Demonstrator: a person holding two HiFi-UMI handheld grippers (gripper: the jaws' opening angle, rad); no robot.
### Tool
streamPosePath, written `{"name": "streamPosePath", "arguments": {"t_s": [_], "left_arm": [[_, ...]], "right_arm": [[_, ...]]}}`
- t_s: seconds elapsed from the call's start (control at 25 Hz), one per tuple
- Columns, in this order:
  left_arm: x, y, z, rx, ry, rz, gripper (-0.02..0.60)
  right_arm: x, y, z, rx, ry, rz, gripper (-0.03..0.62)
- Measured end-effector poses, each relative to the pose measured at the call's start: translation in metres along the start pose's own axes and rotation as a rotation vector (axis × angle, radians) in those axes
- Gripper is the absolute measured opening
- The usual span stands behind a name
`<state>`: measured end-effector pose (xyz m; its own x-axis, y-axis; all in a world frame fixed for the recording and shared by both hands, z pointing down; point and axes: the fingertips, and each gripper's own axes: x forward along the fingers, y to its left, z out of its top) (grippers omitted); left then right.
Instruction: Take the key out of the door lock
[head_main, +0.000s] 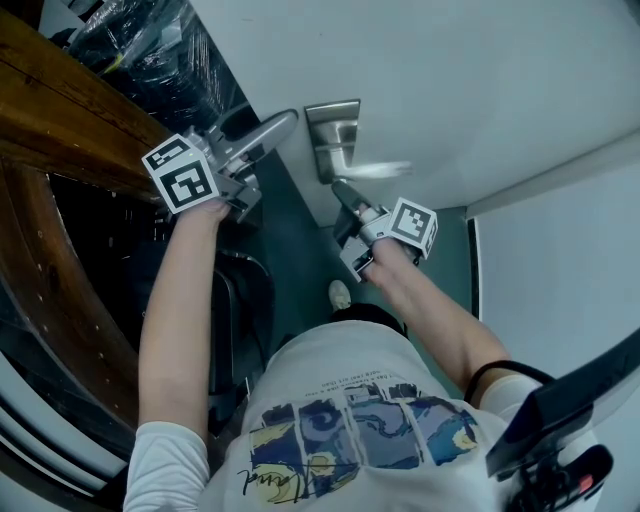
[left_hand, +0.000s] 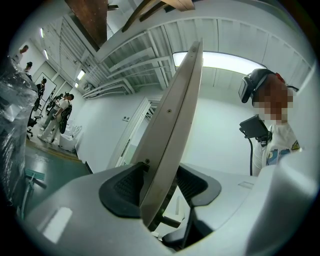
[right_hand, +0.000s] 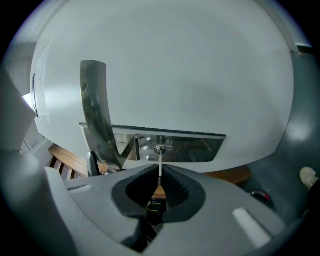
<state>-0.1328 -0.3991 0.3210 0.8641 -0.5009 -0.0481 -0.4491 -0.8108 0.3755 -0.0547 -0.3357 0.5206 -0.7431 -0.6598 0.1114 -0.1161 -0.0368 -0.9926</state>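
A steel lock plate (head_main: 333, 135) with a lever handle (head_main: 378, 168) sits on the white door (head_main: 480, 80). In the right gripper view the thin key (right_hand: 160, 169) stands edge-on, its blade in the keyhole (right_hand: 161, 150) of the lock plate (right_hand: 195, 146). My right gripper (right_hand: 160, 182) is shut on the key, its dark pads (right_hand: 177, 187) pressing both flat sides. In the head view the right gripper (head_main: 345, 200) points at the plate from below. My left gripper (head_main: 245, 170) is at the door's other lever handle (head_main: 268, 130). That long pale bar (left_hand: 175, 110) runs between the left gripper's (left_hand: 162, 182) pads, which press on it.
A wooden beam (head_main: 60, 110) and plastic-wrapped goods (head_main: 150, 40) lie left of the door. Dark green floor (head_main: 290, 240) shows below, with a shoe (head_main: 340, 294). In the left gripper view several people (left_hand: 60, 107) stand far off and a person with a head rig (left_hand: 270, 135) is at the right.
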Motion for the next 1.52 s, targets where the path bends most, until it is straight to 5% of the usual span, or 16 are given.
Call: {"name": "streamPosePath", "arguments": {"t_s": [0.56, 0.84, 1.24, 1.52], "left_arm": [[-0.004, -0.005, 0.000, -0.006, -0.001, 0.016, 0.176], [-0.008, -0.005, 0.003, 0.042, -0.022, 0.100, 0.181], [-0.076, -0.025, 0.009, 0.092, -0.089, 0.267, 0.182], [-0.114, -0.073, -0.011, 0.108, -0.073, 0.294, 0.181]], "right_arm": [[-0.037, -0.005, -0.024, -0.017, 0.023, -0.023, 0.021], [-0.052, 0.002, -0.032, -0.054, 0.034, -0.025, 0.021], [-0.091, 0.014, -0.054, -0.204, 0.058, -0.073, 0.021], [-0.109, 0.035, -0.077, -0.370, 0.092, 0.009, 0.021]]}}
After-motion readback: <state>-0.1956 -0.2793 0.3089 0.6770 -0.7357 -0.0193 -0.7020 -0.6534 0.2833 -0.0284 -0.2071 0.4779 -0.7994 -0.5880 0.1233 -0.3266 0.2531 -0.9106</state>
